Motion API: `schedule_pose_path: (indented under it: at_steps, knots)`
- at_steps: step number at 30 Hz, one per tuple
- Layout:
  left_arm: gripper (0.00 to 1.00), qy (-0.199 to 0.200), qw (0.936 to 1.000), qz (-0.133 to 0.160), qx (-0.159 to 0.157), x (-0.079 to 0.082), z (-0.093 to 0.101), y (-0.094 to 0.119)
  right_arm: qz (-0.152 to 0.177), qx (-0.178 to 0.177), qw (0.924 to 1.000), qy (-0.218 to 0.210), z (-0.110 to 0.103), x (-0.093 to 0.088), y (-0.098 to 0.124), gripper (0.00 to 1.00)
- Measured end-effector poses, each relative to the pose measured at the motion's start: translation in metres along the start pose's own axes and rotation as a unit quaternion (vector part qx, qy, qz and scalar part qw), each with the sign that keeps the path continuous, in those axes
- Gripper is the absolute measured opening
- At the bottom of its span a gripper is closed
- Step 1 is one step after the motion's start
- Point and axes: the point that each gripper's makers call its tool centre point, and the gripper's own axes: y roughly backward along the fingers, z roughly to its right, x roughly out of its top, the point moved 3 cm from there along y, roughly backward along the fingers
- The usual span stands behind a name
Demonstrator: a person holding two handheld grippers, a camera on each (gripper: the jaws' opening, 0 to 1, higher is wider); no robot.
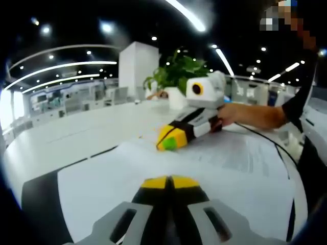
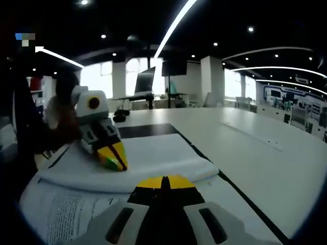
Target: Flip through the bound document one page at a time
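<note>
The bound document (image 1: 102,184) lies open on a black mat (image 1: 41,199), with printed text on its right-hand page. In the left gripper view my left gripper (image 1: 168,182) is shut low over a blank white page. My right gripper (image 1: 170,140), held by a hand (image 1: 240,113), touches the page further in, jaws together. In the right gripper view the document (image 2: 61,209) shows a bulging roll of turned pages (image 2: 163,158). My left gripper (image 2: 115,157) rests shut on top of that roll. My right gripper (image 2: 164,182) is shut just in front of it.
A wide white table (image 2: 255,158) carries the black mat (image 2: 153,130). A potted green plant (image 1: 179,71) stands at the table's far side. The person's dark sleeve (image 1: 299,97) reaches in from the right. Office desks and monitors fill the background.
</note>
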Motion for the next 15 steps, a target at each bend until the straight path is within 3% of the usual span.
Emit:
schedule_pose_path:
  at_steps: [15]
  knots:
    - [0.03, 0.002, 1.0000, 0.000, 0.000, 0.000, 0.000, -0.001, 0.002, 0.012, 0.9999, -0.001, -0.011, 0.001, 0.002, 0.04]
